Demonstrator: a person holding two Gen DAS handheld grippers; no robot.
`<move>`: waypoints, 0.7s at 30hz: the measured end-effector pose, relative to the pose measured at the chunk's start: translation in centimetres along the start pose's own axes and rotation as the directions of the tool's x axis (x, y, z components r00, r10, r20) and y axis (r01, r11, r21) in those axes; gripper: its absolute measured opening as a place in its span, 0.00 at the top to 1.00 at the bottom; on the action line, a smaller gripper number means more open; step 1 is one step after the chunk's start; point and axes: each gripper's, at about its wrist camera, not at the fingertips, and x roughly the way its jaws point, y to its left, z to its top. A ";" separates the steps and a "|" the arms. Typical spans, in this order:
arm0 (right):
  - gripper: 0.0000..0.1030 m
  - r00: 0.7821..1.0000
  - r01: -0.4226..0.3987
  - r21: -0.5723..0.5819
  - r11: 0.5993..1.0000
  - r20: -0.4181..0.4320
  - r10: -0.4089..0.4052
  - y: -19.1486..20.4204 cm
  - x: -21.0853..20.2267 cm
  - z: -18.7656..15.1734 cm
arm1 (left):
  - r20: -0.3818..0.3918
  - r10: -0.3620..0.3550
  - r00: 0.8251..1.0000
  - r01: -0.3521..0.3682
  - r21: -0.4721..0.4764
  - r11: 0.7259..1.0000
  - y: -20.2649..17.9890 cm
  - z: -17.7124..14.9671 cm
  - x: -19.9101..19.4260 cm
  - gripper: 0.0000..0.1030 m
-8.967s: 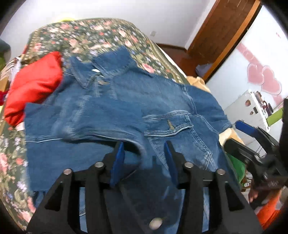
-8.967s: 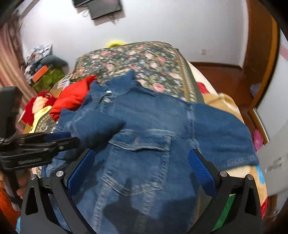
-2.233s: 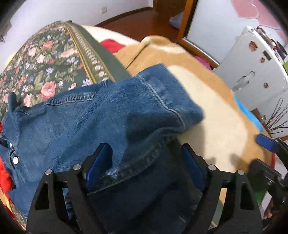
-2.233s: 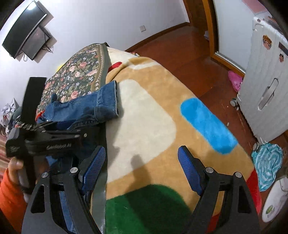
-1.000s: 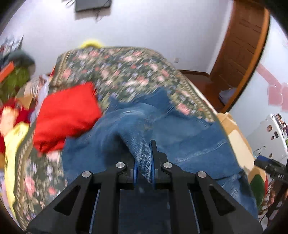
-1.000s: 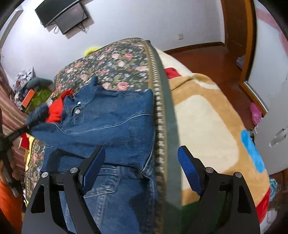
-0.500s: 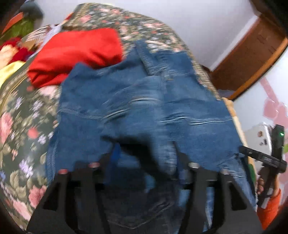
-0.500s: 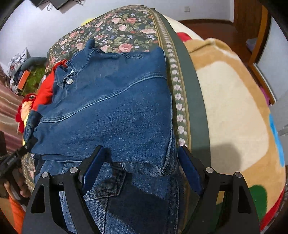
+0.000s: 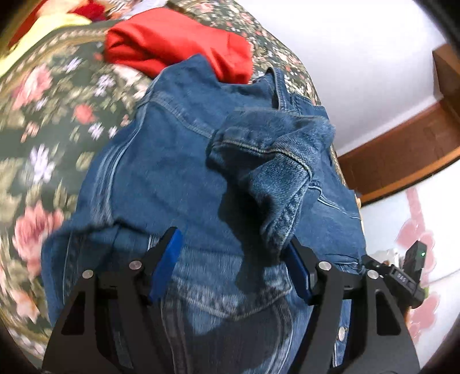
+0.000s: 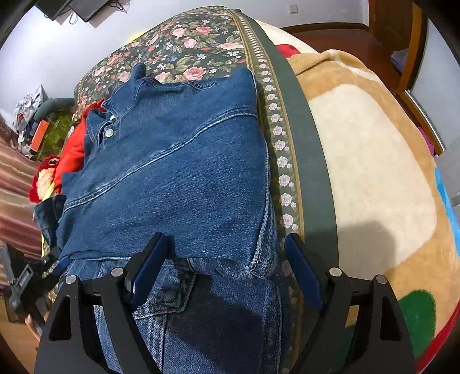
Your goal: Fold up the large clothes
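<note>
1. Home bedroom.
2. Bed with a dark floral bedspread [image 10: 189, 43] fills most of both views; a tan, cream and green fleece blanket [image 10: 373, 161] lies beside it.
3. Clothes are laid out on the bed: a denim jacket [image 10: 178, 172] and a red garment [image 9: 178, 40].
4. A red soft toy [image 10: 46, 175] and a heap of odds and ends [image 10: 31, 115] sit at the bed's far side.
5. A dark flat screen [image 10: 86, 8] is mounted on the white wall [image 10: 51, 54].
6. Wooden floor [image 10: 345, 34], wooden skirting board [image 9: 402, 155] and wooden door frame [image 10: 414, 57]: domestic finish.
7. Pink decals [image 9: 417, 230] on a pale surface at the right edge, blurred.
</note>
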 end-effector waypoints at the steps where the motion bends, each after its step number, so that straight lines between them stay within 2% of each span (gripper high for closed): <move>1: 0.21 1.000 0.001 -0.001 1.000 0.000 -0.001 0.0 0.0 0.0 | -0.002 0.000 1.000 0.000 -0.004 1.000 0.1 -0.2 -0.1 0.35; 8: 0.21 1.000 0.011 -0.014 1.000 0.001 -0.011 0.2 0.0 -0.3 | 0.028 0.025 0.999 -0.026 0.037 0.999 -0.9 -1.4 -1.1 0.37; 9: 0.21 1.000 0.012 -0.015 1.000 -0.001 -0.012 0.2 0.1 -0.3 | 0.024 0.016 1.000 -0.017 0.047 0.999 -1.3 -1.4 -1.2 0.41; 13: 0.21 1.000 0.020 -0.024 1.000 0.000 -0.020 0.3 0.0 -0.3 | 0.040 -0.005 0.999 0.002 0.073 0.997 -2.2 -0.5 -1.6 0.43; 17: 0.21 1.000 0.029 -0.032 0.999 0.004 -0.029 0.6 -0.1 -0.3 | 0.058 0.006 0.998 -0.011 0.074 0.997 -2.4 0.7 -1.6 0.43; 20: 0.21 0.999 0.033 -0.038 0.999 0.006 -0.032 0.7 -0.1 -0.3 | 0.038 0.032 0.999 -0.032 0.007 0.999 -1.1 1.7 -0.8 0.55; 21: 0.21 0.999 0.033 -0.039 0.999 0.007 -0.033 0.7 -0.2 -0.2 | 0.019 0.048 0.999 -0.047 -0.044 0.998 -0.1 2.1 -0.2 0.61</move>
